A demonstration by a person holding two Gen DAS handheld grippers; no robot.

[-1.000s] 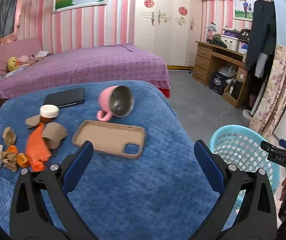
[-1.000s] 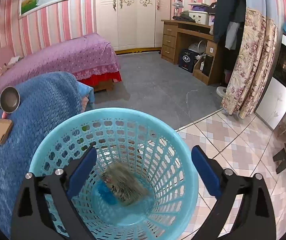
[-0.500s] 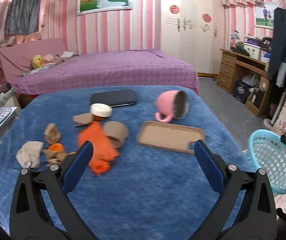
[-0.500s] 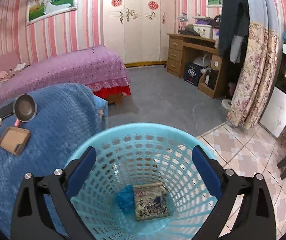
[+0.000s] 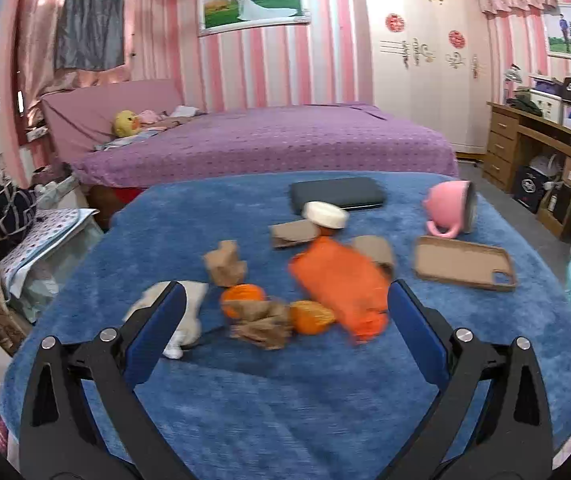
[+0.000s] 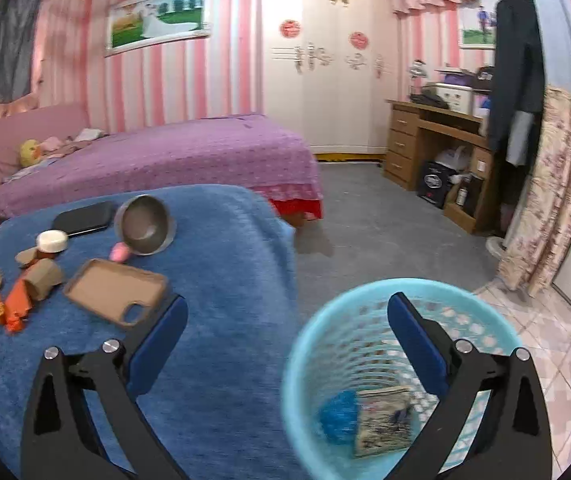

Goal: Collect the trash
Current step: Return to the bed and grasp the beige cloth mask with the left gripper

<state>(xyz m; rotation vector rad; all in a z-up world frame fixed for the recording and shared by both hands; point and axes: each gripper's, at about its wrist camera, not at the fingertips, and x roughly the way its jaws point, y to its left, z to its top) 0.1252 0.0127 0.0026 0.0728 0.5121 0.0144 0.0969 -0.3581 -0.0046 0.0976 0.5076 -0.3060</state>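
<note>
Trash lies on the blue blanket (image 5: 285, 400): an orange wrapper (image 5: 337, 284), orange peels (image 5: 311, 316), crumpled brown paper (image 5: 263, 322), a white wad (image 5: 183, 316) and cardboard bits (image 5: 225, 262). My left gripper (image 5: 283, 320) hangs open just short of this pile, nothing between its fingers. My right gripper (image 6: 287, 334) is open and empty, straddling the blanket's edge and the light-blue basket (image 6: 365, 308). In the basket lie a printed packet (image 6: 385, 420) and a blue scrap (image 6: 339, 416). The orange wrapper (image 6: 17, 300) also shows at the right wrist view's far left.
A tan phone case (image 5: 463, 262), a tipped pink mug (image 5: 449, 208), a dark phone (image 5: 337, 196) and a white-lidded jar (image 5: 325, 216) share the blanket. A purple bed (image 5: 269, 140) stands behind, a wooden desk (image 6: 437, 136) to the right, grey floor (image 6: 385, 232) between.
My left gripper swung left until the trash pile sits between its fingers. My right gripper drew back and left from over the basket, whose packet has settled at the bottom.
</note>
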